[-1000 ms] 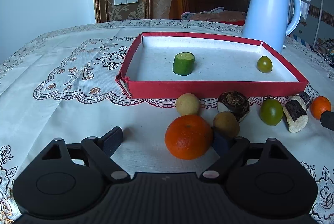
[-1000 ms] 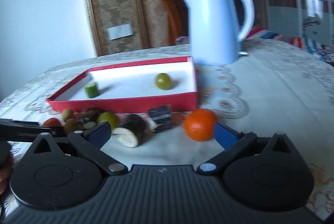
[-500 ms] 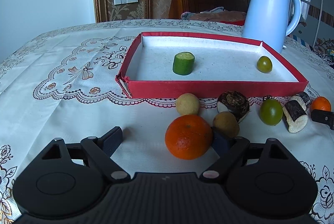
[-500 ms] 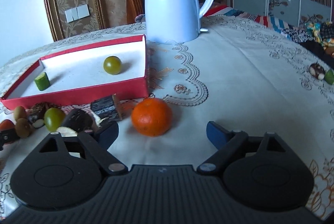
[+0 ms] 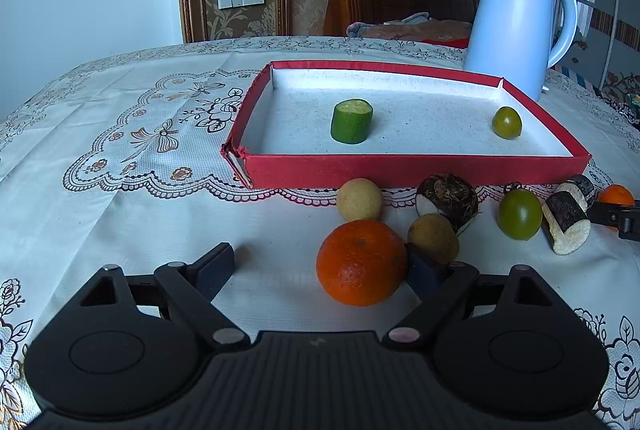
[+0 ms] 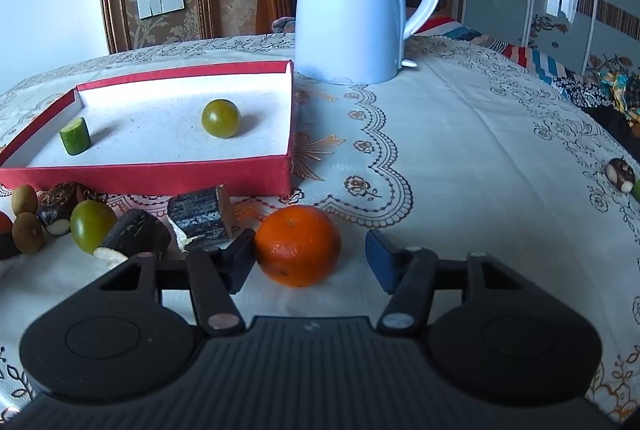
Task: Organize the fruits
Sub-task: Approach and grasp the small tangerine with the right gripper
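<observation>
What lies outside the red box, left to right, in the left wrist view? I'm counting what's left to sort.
Orange, brown round fruit, dark-skinned root piece, green tomato, cut dark-skinned chunk, small orange.

Soft daylight fills both wrist views, sharp and free of blur. Fruit casts faint shadows beyond the fingers. Fisheye bending curves the edges; the black gripper bodies stay dark.
</observation>
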Available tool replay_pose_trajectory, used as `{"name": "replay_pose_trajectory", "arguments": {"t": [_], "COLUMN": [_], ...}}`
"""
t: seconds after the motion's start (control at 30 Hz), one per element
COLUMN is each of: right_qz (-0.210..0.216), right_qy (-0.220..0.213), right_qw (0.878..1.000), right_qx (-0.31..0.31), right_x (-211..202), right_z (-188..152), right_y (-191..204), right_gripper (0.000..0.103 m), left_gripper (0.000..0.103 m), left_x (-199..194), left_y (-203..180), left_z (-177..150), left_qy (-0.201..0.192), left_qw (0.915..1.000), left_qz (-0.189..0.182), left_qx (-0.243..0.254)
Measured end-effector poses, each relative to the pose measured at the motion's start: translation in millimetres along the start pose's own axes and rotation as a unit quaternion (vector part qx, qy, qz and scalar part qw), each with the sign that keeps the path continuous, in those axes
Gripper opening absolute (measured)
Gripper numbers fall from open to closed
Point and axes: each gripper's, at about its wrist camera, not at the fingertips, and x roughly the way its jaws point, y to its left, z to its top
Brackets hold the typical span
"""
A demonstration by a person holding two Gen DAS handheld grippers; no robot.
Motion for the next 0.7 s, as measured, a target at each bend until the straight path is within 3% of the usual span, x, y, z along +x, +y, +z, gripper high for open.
{"name": "replay_pose_trajectory", "arguments": {"t": [0.13,0.57,0.67,0.7], "right_qz": [0.002,0.001,0.001,0.001], "right_qy": [-0.005,-0.008,-0.008,-0.008], "right_qw": [1.0,1.0,1.0,1.0], "right_qx": [-0.018,-0.027,-0.027,-0.028], "right_x": [-1.2,-2.5,-2.6,-2.6], "right_z": [-0.4,-2.2,-2.2,-2.2], "right_y": [6.1,8.4,8.7,8.7], "right_gripper": [0.042,0.041,0.041,0.041], "left_gripper": [0.09,0.085,0.074,0.065], "left_x": [0.1,-1.4,-2.9,-3.5], "left_y": [1.4,2.1,-0.7,-2.7], "left_z": [-0.3,-0.3,-0.7,-1.1], "left_qy": [-0.002,-0.009,-0.011,-0.012], "left_qw": [1.0,0.9999,0.9998,0.9997], "left_qz": [-0.003,-0.011,-0.017,-0.016], "left_qx": [-0.004,-0.001,0.006,0.012]}}
